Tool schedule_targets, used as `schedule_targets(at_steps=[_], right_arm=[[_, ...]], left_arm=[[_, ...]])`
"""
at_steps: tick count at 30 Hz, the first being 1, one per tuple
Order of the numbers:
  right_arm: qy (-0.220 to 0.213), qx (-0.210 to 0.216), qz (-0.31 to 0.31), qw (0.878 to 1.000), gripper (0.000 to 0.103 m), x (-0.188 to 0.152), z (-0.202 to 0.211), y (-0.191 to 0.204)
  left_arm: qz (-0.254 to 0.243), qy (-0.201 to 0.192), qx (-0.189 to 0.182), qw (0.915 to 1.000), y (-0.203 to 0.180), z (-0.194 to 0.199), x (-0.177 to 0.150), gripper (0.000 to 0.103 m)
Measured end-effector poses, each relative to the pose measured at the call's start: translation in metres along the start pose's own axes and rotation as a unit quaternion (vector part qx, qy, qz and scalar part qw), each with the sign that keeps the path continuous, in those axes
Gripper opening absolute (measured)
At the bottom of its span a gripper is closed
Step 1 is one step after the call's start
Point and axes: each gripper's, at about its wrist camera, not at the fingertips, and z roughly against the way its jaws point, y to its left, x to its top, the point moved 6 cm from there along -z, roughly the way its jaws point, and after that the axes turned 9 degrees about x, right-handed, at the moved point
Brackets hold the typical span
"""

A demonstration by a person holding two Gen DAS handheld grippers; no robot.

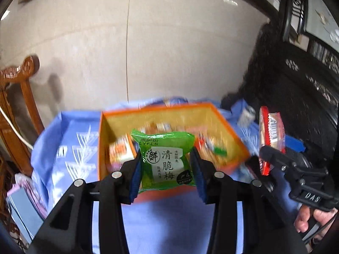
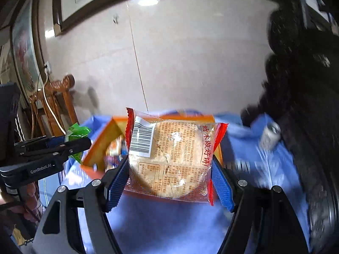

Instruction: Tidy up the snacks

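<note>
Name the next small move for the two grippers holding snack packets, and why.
Probably carry both over the orange cardboard box and release: the left gripper clamps a green plum packet, the right gripper a clear red-edged biscuit packet, both above the blue cloth.

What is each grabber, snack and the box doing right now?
left gripper: shut on green plum packet, held up.
right gripper: shut on clear cracker packet, held up.
orange box: open, snacks inside.
</note>
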Motion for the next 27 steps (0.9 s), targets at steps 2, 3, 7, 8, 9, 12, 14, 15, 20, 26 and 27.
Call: schedule_targets(at_steps=[2,3,7,8,9,12,14,15,20,26,27], right_arm=[[-0.008,0.004,0.009,1.0,0.074,0.019,-0.012,0.002],[-0.009,0.005,0.012,1.0,0.075,0.026,-0.018,0.003],[0.035,0.008,0.01,0.999,0.09,0.041,-0.055,0.001],[0.045,0.0,0.008,0.999,0.098,0.04,-0.06,0.0],[0.05,-0.004,0.004,0.999,0.099,0.039,-0.061,-0.001],[0.08,-0.005,-0.012,0.997,0.099,0.026,-0.065,-0.002],[0.114,-0.012,-0.018,0.993,0.099,0.012,-0.07,-0.003],[0.121,-0.014,-0.021,0.992,0.099,0.006,-0.07,-0.003],[0.136,-0.012,-0.041,0.99,0.099,-0.012,-0.06,0.0],[0.132,-0.015,-0.05,0.99,0.1,-0.016,-0.043,0.006],[0.131,-0.015,-0.05,0.99,0.1,-0.016,-0.04,0.008]], left_arm=[[0.003,-0.011,0.008,0.9999,0.003,-0.007,0.02,0.042],[0.004,-0.013,0.012,0.9998,0.004,-0.011,0.028,0.042],[0.016,0.012,0.064,0.9978,0.016,-0.033,0.042,0.099],[0.025,0.017,0.089,0.9956,0.022,-0.037,0.043,0.099],[0.028,0.024,0.088,0.9955,0.024,-0.039,0.042,0.099],[0.029,0.043,0.094,0.9942,0.031,-0.044,0.036,0.099],[0.028,0.046,0.101,0.9934,0.034,-0.044,0.029,0.099],[0.03,0.049,0.104,0.993,0.035,-0.044,0.027,0.099],[0.037,0.047,0.109,0.9922,0.038,-0.03,0.015,0.099],[0.035,0.038,0.112,0.9924,0.04,-0.009,0.012,0.099],[0.034,0.036,0.112,0.9925,0.039,-0.005,0.011,0.099]])
